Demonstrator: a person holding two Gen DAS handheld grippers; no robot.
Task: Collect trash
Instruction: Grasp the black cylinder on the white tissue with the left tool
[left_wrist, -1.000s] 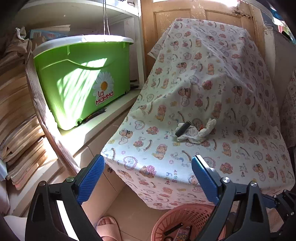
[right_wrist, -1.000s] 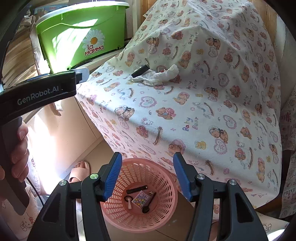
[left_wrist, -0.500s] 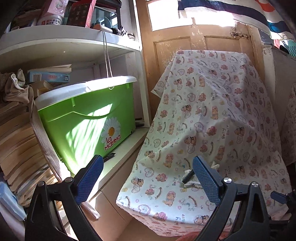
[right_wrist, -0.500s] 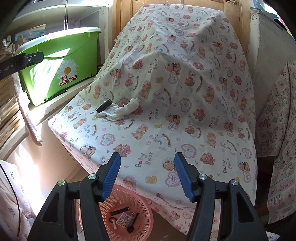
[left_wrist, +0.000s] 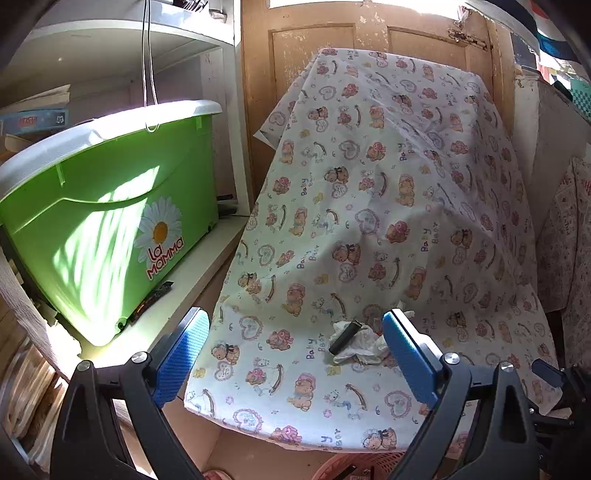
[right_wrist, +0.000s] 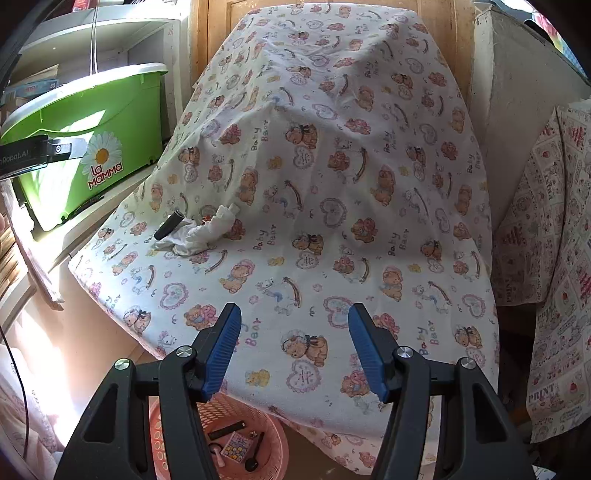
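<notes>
A crumpled white tissue (left_wrist: 360, 345) (right_wrist: 201, 234) lies on a surface draped with a bear-print cloth (left_wrist: 369, 221) (right_wrist: 332, 184). A small black tube (left_wrist: 344, 338) (right_wrist: 168, 226) lies against its left side. A pink basket (right_wrist: 258, 435) (left_wrist: 354, 467) stands on the floor under the cloth's front edge and holds several small bits of trash. My left gripper (left_wrist: 295, 354) is open and empty, just short of the tissue. My right gripper (right_wrist: 294, 347) is open and empty, over the cloth's front part above the basket.
A green "La Mamma" tub (left_wrist: 107, 221) (right_wrist: 85, 147) sits on a white shelf (left_wrist: 177, 295) at the left. A wooden door (left_wrist: 369, 33) stands behind the draped surface. Another patterned cloth (right_wrist: 546, 258) hangs at the right. The left gripper's body (right_wrist: 33, 157) shows at the left.
Both grippers rose from looking down at the basket and now face the draped surface. The left view tilted up, then dipped back toward the tissue. Both stayed open.
</notes>
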